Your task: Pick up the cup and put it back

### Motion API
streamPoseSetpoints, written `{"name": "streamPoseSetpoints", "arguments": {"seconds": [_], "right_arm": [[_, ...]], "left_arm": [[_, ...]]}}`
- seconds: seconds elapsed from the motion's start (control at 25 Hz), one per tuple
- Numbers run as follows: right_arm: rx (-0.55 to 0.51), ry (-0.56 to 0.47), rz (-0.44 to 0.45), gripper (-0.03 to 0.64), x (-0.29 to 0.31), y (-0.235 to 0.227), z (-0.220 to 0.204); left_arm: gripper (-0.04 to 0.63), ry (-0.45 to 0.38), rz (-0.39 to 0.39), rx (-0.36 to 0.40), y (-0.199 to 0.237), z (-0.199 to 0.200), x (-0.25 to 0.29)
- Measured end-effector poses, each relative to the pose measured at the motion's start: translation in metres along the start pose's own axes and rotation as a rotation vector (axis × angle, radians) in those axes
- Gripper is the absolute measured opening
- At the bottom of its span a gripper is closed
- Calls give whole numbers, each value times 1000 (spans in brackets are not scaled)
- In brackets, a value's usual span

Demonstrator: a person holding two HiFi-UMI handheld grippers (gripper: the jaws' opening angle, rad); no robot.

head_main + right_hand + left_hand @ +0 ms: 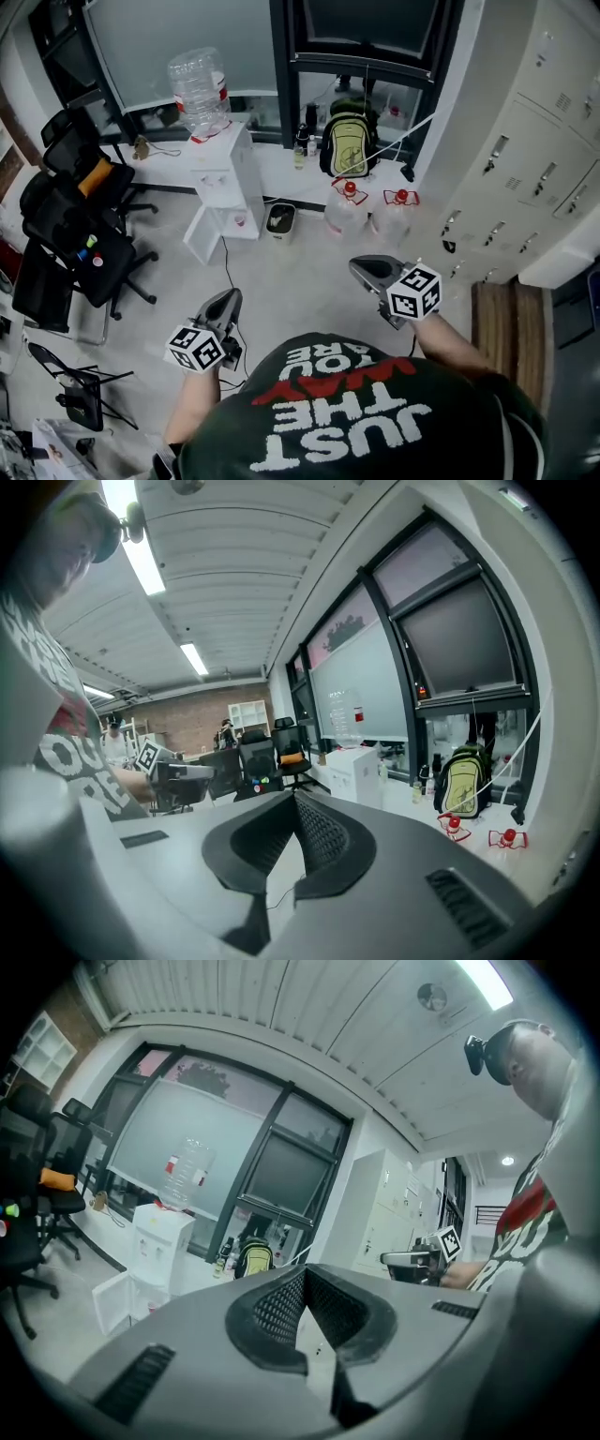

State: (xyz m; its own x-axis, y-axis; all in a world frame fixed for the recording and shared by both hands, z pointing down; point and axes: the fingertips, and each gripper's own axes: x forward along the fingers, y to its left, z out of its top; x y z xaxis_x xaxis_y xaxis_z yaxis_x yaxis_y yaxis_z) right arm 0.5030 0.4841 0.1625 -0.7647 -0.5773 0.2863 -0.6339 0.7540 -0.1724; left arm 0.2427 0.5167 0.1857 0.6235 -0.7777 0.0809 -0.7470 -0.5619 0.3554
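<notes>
Left gripper point(228, 300), jaws closed together with nothing between them, is held out over the pale floor point(300, 272). At far left stand black office chairs point(84, 225). Ahead is a white water dispenser point(223, 183) topped by a clear bottle point(199, 89), then a green backpack point(349, 141) by the window. Right gripper point(364, 269), jaws likewise closed and empty, is near grey lockers point(525, 159). The cup cannot be made out in any view.
</notes>
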Motion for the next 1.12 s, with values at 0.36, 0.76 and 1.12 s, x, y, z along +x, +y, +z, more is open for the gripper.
{"name": "streamPoseSetpoints", "arguments": {"seconds": [0.36, 0.76, 1.12], "right_arm": [[49, 8, -12, 32, -51, -45, -22], [64, 13, 8, 34, -29, -61, -25], [34, 52, 30, 32, 69, -81, 0]], "left_arm": [[8, 39, -31, -15, -50, -21, 51], [8, 51, -20, -4, -32, -16, 70], [8, 30, -3, -34, 58, 0, 84]]}}
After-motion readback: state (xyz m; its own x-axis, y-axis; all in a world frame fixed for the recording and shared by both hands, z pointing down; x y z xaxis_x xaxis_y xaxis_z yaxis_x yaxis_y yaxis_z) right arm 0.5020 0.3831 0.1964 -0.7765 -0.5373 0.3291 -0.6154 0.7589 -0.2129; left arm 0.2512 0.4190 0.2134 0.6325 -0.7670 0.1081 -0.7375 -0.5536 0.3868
